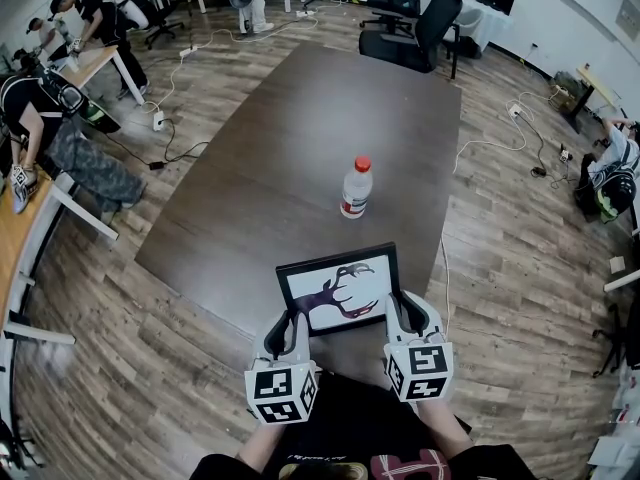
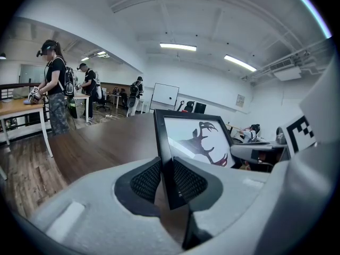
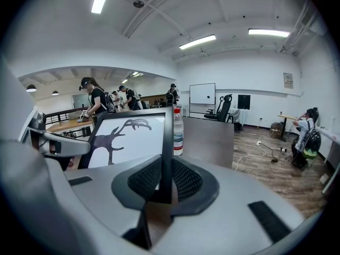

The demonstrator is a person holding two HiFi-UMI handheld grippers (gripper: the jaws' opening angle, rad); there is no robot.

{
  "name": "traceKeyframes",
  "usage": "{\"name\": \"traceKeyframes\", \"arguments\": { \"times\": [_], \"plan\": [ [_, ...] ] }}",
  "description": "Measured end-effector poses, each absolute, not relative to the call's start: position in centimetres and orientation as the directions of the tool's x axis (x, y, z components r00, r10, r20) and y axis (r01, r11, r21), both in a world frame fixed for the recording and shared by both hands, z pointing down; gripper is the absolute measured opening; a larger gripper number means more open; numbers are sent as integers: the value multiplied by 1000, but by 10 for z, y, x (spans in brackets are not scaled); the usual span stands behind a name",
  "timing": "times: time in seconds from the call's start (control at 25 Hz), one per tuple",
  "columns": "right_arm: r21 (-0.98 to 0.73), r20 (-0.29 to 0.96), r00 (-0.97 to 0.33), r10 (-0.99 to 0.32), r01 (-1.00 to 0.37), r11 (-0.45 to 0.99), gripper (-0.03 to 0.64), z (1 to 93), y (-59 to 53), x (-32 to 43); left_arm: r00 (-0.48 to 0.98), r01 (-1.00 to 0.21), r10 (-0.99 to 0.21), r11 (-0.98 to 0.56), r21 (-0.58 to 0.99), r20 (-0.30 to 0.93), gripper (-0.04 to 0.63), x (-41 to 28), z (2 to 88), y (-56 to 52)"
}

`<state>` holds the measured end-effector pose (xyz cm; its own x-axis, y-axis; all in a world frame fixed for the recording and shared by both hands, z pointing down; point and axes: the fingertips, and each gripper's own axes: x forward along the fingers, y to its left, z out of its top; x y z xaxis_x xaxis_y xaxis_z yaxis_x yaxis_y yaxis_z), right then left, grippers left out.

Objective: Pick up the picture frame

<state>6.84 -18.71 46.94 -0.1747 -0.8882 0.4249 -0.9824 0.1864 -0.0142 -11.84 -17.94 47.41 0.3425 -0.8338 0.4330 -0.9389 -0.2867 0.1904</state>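
Head view showed the picture frame (image 1: 338,288) at the near end of the dark table (image 1: 250,158). Its black border surrounded a white sheet with a dark antlered figure, tilted so the face looked up toward the camera. The left gripper (image 1: 284,328) was clamped on the frame's left edge near the lower corner, and the left gripper view had the black border pinched between both ribbed pads. The right gripper (image 1: 404,315) was clenched on the right edge in the same way, its pads tight against the border in the right gripper view. The frame's lower edge lay over the table's near rim; whether it touched the top could not be told.

Beyond the frame's top edge a water bottle (image 1: 356,187) with a red cap stood upright, near but apart, and past it the tabletop stretched open to its far end. Wooden floor (image 1: 500,258) lay open on both sides of the table, with cables (image 1: 490,144) trailing on the right. Black office chairs (image 1: 420,23) stood at the far end, well apart from the frame. People (image 1: 45,118) worked at a desk (image 1: 20,233) along the left side, also well away from the table.
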Motion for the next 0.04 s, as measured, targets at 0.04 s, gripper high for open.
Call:
{"name": "traceKeyframes", "arguments": {
  "times": [0.04],
  "plan": [
    [-14,425,-175,-888,-982,187,74,469,-187,68,342,-939,-834,-286,191,433,80,-119,474,-180]
  ]
}}
